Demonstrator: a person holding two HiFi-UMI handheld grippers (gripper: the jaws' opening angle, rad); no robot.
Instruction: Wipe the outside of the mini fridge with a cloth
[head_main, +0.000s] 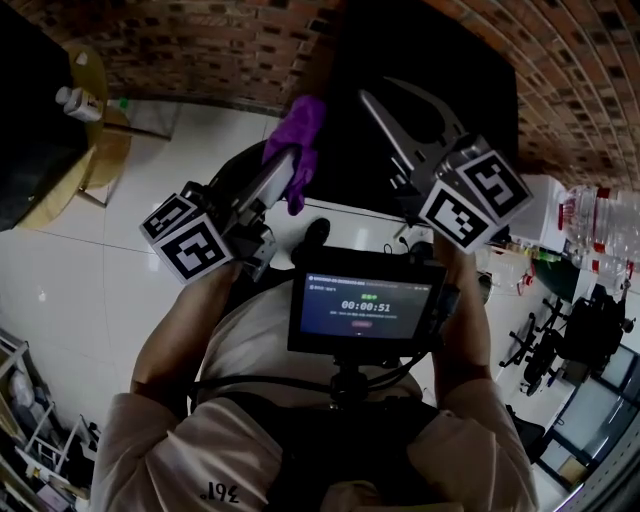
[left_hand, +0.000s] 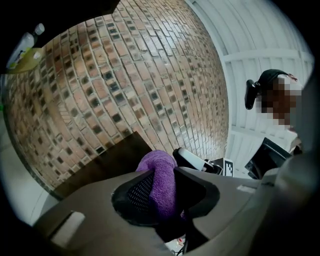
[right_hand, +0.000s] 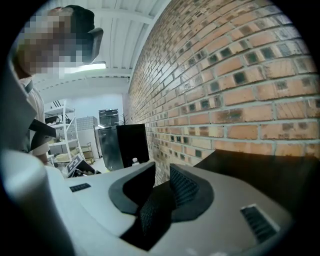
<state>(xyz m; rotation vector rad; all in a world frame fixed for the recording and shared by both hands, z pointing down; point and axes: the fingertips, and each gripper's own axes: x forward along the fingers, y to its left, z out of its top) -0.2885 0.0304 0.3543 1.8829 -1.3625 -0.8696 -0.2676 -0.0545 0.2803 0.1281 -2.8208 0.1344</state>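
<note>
- The mini fridge (head_main: 485, 70) is the black box standing on the pale floor against the brick wall (head_main: 200, 50), at the far side of the scene, ahead of the person and a little to the right. Its faces look plain, dark and matte; I cannot make out a door seam, a handle or any dirt from here.
- Both tools are held up in front of the chest and point at the fridge. The fridge lies straight beyond their tips, so I judge the coming move to be a short push forward and slightly rightward.
- The right gripper (head_main: 405, 115) overlaps the fridge's dark front in the head view and looks the nearer of the two. Its jaws stand a little apart with nothing between them.
- The left gripper (head_main: 283, 170) sits by the fridge's near left edge. Its long axis runs up and to the right toward that edge, and its jaws are clamped on the cloth.
- The purple cloth (head_main: 303, 130) is a soft, nubbly wad. It bulges past the left jaw tips and a tail hangs down, so it should meet the fridge first, likely at the left side.
</note>
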